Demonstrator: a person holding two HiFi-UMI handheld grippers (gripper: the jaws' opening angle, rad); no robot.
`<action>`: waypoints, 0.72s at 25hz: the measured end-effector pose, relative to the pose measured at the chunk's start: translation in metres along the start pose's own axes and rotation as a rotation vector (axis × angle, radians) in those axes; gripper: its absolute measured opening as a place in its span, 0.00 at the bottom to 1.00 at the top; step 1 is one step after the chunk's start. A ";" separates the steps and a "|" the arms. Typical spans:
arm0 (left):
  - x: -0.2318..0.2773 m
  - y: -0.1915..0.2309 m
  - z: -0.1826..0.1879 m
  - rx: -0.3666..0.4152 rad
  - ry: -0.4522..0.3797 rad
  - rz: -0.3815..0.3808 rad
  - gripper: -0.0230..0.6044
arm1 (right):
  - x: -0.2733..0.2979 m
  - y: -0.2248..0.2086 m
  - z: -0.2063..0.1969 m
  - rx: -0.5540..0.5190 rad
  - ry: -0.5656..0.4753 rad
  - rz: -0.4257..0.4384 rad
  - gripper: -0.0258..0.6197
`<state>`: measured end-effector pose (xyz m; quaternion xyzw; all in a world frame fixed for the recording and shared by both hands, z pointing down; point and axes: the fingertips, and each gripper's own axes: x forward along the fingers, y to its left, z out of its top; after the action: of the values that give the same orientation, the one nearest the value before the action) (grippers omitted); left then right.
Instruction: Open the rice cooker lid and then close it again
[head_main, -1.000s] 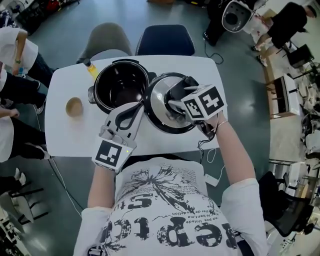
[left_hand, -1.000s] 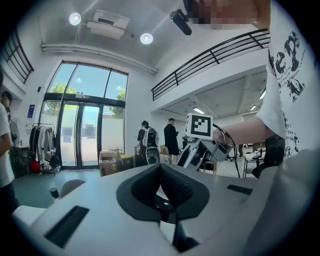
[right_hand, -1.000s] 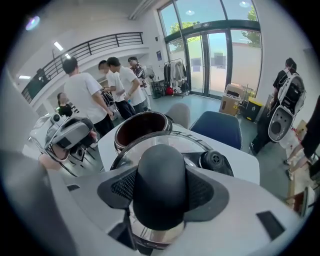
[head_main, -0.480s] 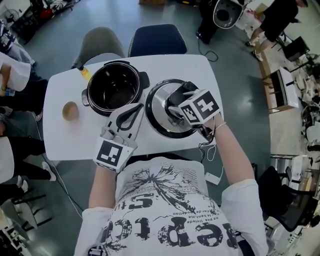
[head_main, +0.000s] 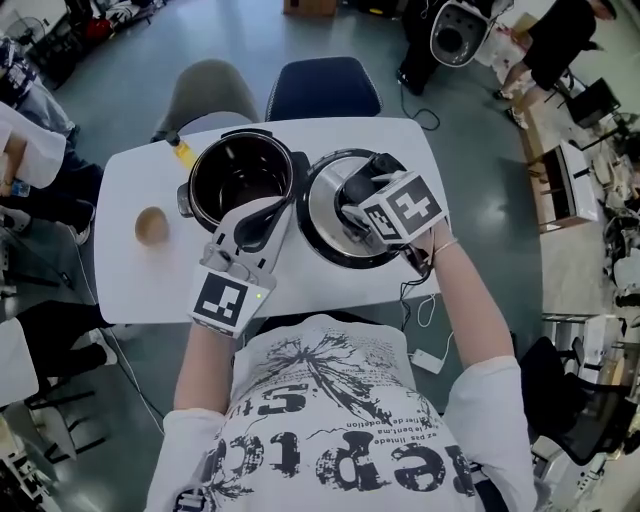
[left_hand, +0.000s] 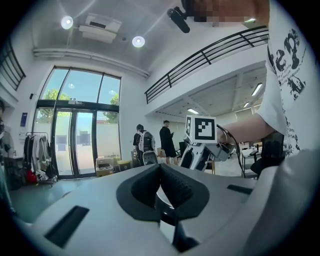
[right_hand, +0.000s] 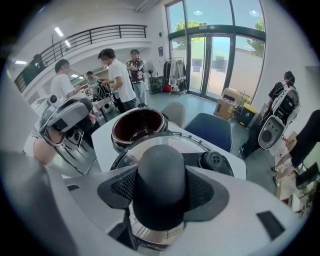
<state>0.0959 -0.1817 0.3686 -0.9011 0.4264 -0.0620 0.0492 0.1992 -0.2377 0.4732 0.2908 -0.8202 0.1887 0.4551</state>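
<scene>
Gripping the knob (right_hand: 161, 172) of the lid (head_main: 328, 228) with the right claw (right_hand: 161, 200), open pot (head_main: 215, 160) close by at ten o'clock; left claw (left_hand: 160, 170) clenched on nothing.

A white counter (head_main: 130, 285) stands on a grey-green floor (head_main: 480, 90) in the middle of the head view. Just beyond it, at upper centre, a grey chair (head_main: 208, 85) and a dark blue chair (head_main: 322, 88) sit side by side. In the left gripper view, tall glass doors and windows (left_hand: 80, 130) fill the left of a white-walled hall. Round ceiling lights (left_hand: 138, 41) glow at the top, and a railed balcony (left_hand: 215, 52) crosses the upper right.
</scene>
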 end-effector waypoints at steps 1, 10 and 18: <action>-0.001 0.001 0.006 0.001 -0.018 0.003 0.06 | -0.005 0.002 0.004 -0.008 -0.001 0.000 0.49; -0.032 0.047 0.012 0.005 -0.025 0.060 0.06 | -0.006 0.035 0.073 -0.113 -0.027 0.017 0.49; -0.071 0.084 0.022 0.054 -0.041 0.128 0.06 | 0.018 0.083 0.130 -0.185 -0.051 0.093 0.49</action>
<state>-0.0097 -0.1789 0.3299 -0.8713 0.4804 -0.0516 0.0860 0.0550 -0.2553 0.4179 0.2137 -0.8581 0.1256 0.4498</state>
